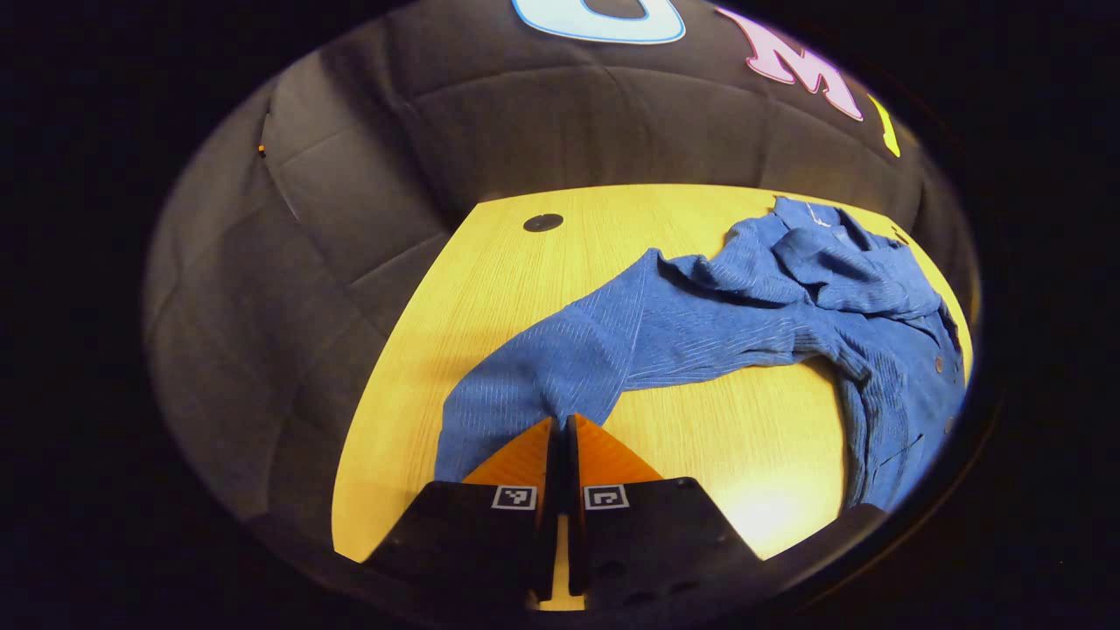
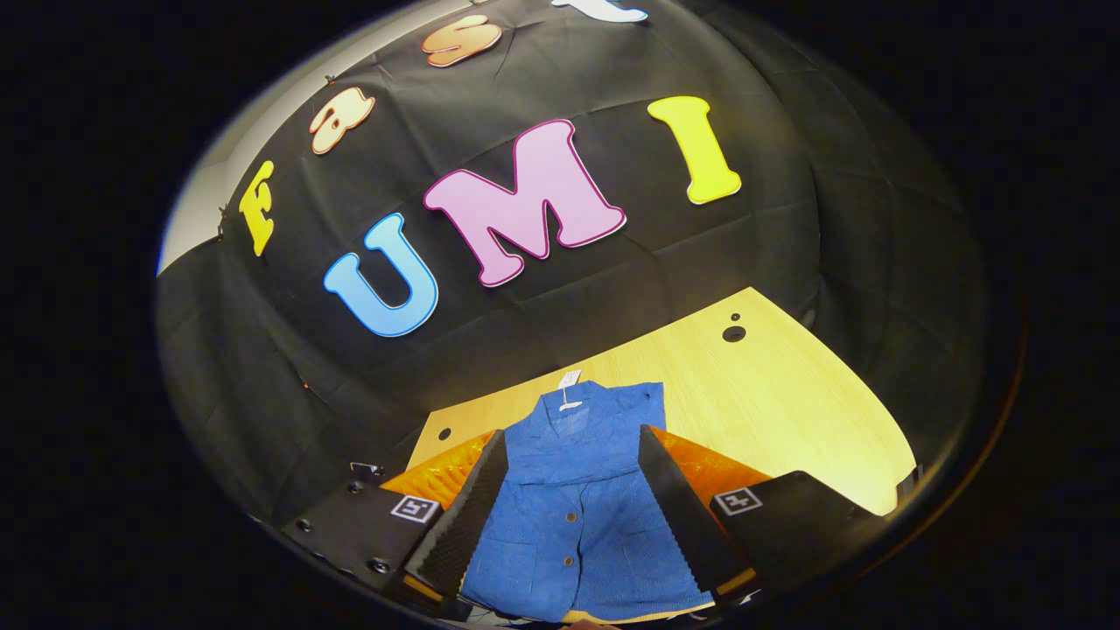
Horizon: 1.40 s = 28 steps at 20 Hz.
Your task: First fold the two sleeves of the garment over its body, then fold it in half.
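On the table (image 1: 490, 289), left claw (image 1: 560, 429) pinches the sleeve (image 1: 560, 359); right claw (image 2: 573, 516) spread, shirt (image 2: 577, 490) hem cut off

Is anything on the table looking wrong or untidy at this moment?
Nothing is spilled or damaged. The blue shirt is bunched near its collar in the left gripper view, and one sleeve stretches out over the wooden table, pinched by the left gripper. The right gripper is open above the shirt.
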Each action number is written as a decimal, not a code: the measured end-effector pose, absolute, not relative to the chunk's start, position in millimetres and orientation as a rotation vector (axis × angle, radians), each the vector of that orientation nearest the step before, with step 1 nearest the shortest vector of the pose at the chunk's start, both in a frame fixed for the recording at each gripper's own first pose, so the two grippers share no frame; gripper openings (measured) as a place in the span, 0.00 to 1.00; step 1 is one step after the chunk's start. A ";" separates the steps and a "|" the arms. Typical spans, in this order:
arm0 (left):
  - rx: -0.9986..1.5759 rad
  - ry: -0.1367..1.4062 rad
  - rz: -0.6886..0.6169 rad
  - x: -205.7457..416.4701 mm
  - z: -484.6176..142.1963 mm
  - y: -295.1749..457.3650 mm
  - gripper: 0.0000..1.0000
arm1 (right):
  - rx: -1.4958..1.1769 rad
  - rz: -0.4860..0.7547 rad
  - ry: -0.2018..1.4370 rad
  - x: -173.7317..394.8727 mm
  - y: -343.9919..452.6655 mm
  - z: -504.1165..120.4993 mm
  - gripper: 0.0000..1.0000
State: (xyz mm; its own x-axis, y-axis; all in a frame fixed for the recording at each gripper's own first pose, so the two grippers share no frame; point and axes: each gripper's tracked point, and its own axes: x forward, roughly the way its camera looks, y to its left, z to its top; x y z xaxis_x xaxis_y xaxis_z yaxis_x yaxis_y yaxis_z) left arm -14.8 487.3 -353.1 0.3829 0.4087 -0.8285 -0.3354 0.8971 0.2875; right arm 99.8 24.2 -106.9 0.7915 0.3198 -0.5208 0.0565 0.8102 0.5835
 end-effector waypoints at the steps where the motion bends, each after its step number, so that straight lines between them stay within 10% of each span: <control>1: 0.056 1.083 0.448 -12.9 -352.7 480.2 0.00 | 0.621 0.150 0.650 99.4 23.5 -107.3 0.98; 15: -0.510 0.883 0.162 73.2 -224.9 356.2 0.00 | 0.689 0.181 0.646 95.8 11.3 -117.4 0.98; 28: -0.550 1.155 0.088 180.3 -225.6 177.1 0.00 | 0.772 0.126 0.609 88.5 -76.2 -126.9 0.98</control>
